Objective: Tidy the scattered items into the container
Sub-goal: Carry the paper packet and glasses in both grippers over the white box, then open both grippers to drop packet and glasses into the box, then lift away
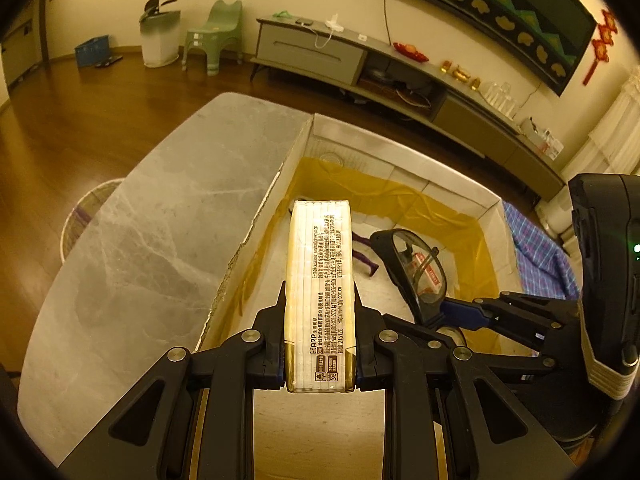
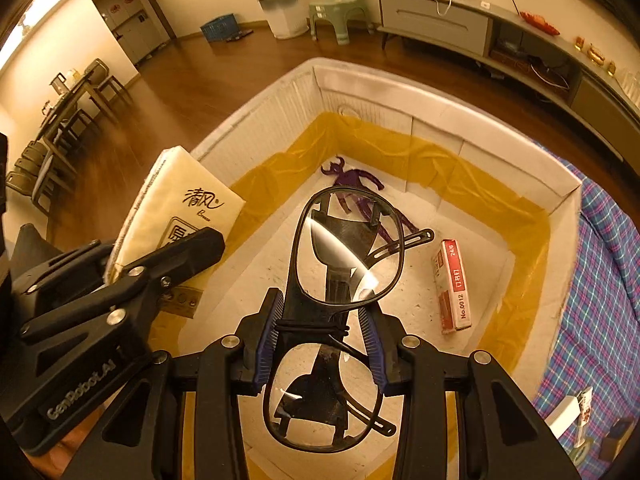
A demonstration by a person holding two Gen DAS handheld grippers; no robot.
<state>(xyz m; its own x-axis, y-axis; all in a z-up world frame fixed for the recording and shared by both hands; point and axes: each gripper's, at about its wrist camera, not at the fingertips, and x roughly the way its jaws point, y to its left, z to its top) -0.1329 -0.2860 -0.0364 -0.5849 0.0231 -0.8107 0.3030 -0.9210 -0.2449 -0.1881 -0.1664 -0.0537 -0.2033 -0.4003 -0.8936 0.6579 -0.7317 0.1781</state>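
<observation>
We hold both things above the box [image 2: 568, 200]. Our left gripper [image 1: 320, 340] pinches the tissue pack [image 1: 320, 280]; our right gripper [image 2: 320, 320] pinches the glasses [image 2: 344, 256] at the bridge. Dropped together, the pack could land on the lenses.

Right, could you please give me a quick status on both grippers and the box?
Left gripper shut on tissue pack. Right gripper shut on glasses. Both over box; staple box and purple figure inside.
</observation>
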